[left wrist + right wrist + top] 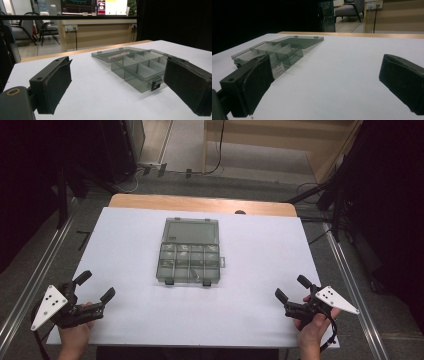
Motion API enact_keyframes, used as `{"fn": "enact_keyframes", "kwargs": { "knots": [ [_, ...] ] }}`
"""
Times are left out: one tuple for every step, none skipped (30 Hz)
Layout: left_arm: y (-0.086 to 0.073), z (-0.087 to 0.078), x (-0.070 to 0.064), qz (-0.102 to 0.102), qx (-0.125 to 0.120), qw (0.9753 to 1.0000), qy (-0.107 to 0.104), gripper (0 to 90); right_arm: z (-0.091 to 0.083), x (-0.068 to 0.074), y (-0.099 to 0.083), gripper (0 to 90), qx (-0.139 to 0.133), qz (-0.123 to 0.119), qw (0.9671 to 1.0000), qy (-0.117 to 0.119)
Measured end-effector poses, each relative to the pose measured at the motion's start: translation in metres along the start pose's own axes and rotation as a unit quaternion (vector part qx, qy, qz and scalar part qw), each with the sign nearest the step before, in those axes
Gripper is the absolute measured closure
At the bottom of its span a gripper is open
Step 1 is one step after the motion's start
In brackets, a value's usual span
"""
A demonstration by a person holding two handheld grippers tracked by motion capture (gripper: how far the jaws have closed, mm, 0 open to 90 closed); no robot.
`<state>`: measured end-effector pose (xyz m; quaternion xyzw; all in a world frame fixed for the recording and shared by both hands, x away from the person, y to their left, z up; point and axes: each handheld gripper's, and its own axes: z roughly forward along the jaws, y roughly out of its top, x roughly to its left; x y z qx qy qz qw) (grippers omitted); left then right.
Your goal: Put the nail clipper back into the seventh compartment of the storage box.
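Box (189,256) lies open, smoky clear, compartmented.

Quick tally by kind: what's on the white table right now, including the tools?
Clear grey compartment box, lid open flat: 1
Hand-held tools, left tool and right tool, both open and empty: 2
Total: 3

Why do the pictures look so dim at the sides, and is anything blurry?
High view: the white table is evenly lit, the surroundings fall into near black, and the clear box looks soft. Left gripper view: the near jaws of the left gripper look slightly soft, the box sharper, bright screens behind. Right gripper view: the left half of the background is black, and the right gripper jaws are dark with little detail.
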<state>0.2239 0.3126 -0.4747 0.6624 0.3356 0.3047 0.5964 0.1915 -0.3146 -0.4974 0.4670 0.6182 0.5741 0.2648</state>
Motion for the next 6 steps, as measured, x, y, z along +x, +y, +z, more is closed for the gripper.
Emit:
{"fn": "enact_keyframes", "kwargs": {
  "knots": [
    [0.0000, 0.0000, 0.0000, 0.000, 0.000, 1.0000, 0.000, 7.3, -0.0001, -0.0001, 0.0001, 0.0, 0.000, 0.001, 1.0000, -0.001],
    [0.0000, 0.0000, 0.0000, 0.000, 0.000, 1.0000, 0.001, 7.2, -0.0001, -0.0001, 0.0002, 0.0, 0.000, 0.001, 1.0000, -0.001],
    [0.0000, 0.0001, 0.0000, 0.000, 0.000, 1.0000, 0.001, 7.3, -0.0001, -0.0001, 0.0002, 0.0, -0.001, 0.000, 1.0000, -0.002],
    [0.0000, 0.0002, -0.0001, -0.001, 0.000, 1.0000, 0.000, 7.3, -0.0001, 0.0000, 0.0002, 0.0, -0.001, 0.000, 1.0000, -0.002],
    [0.0000, 0.0003, -0.0002, -0.001, 0.001, 1.0000, 0.001, 7.3, 0.0000, 0.0000, 0.0003, 0.0, -0.001, -0.001, 1.0000, -0.003],
    [-0.0001, 0.0003, -0.0002, 0.001, 0.002, 1.0000, 0.001, 7.3, 0.0000, 0.0002, 0.0003, 0.0, 0.000, 0.000, 1.0000, -0.004]
  ]
}}
